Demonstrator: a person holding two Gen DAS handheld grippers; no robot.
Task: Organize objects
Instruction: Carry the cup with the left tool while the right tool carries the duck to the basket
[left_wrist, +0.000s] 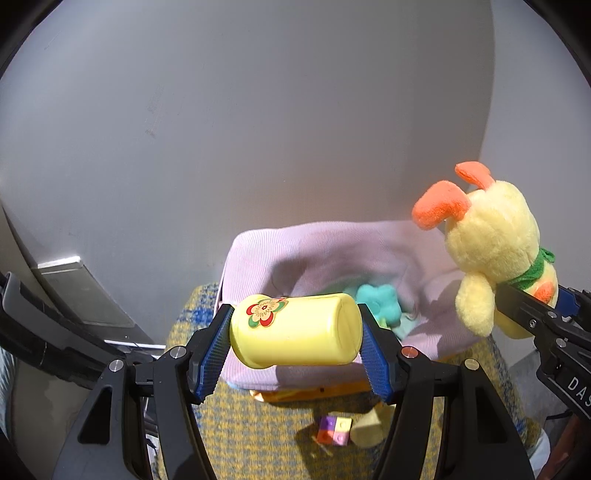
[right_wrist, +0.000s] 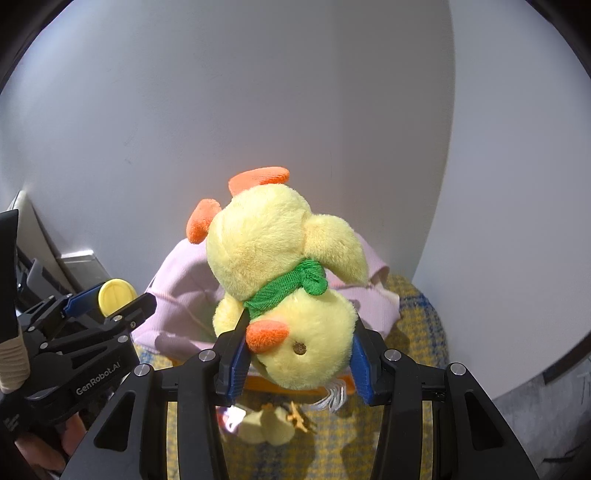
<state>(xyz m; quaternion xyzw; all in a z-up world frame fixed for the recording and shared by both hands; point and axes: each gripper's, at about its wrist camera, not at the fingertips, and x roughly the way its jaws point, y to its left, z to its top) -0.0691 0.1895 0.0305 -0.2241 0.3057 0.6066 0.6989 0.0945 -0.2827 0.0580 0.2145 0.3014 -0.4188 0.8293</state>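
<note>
Your left claw (left_wrist: 295, 341) clamps one smooth yellow plastic cup (left_wrist: 295, 330) sideways above ribbed pink fabric bin (left_wrist: 295, 251). Your right claw (right_wrist: 299, 365) squeezes one fuzzy plush duck (right_wrist: 284, 266) over bin, above woven yellow surface (right_wrist: 417, 314).

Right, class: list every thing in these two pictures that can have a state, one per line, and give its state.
Yellow plastic cup with flower sticker: lying sideways, gripped end to end by the left gripper, above the bin.
Yellow plush duck with green scarf: upside down, head clamped by the right gripper.
Pink fabric bin: open, teal plush toy inside.
Small coloured blocks: resting on the woven cloth.
</note>
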